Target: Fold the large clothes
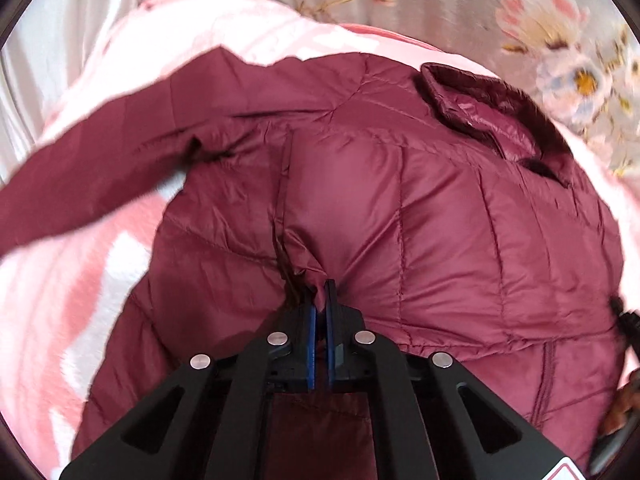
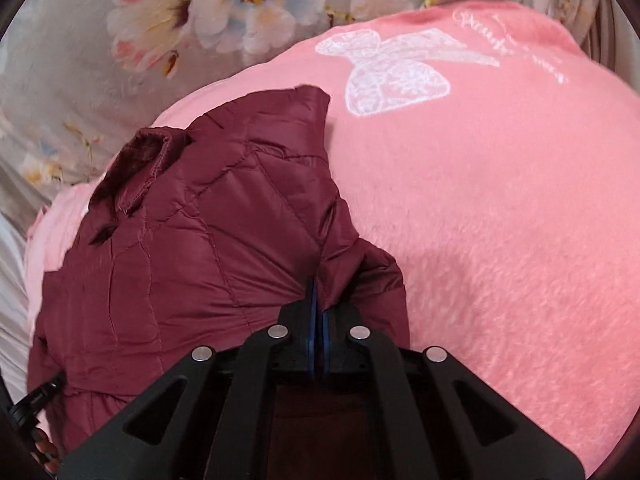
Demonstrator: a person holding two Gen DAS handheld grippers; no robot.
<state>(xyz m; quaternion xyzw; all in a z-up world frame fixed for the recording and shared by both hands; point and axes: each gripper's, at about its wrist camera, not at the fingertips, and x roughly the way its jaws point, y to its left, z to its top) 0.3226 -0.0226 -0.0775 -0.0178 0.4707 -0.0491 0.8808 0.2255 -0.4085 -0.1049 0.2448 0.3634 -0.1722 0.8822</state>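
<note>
A maroon quilted puffer jacket lies on a pink blanket. Its collar points to the upper right and one sleeve stretches out to the left. My left gripper is shut on a pinch of the jacket's fabric near its middle seam. In the right wrist view the same jacket fills the left half, its collar at the upper left. My right gripper is shut on a fold of the jacket's right edge.
The pink blanket has a white embroidered butterfly and lies on a grey floral bedsheet. The sheet also shows at the top right of the left wrist view. The other gripper's edge shows at far right.
</note>
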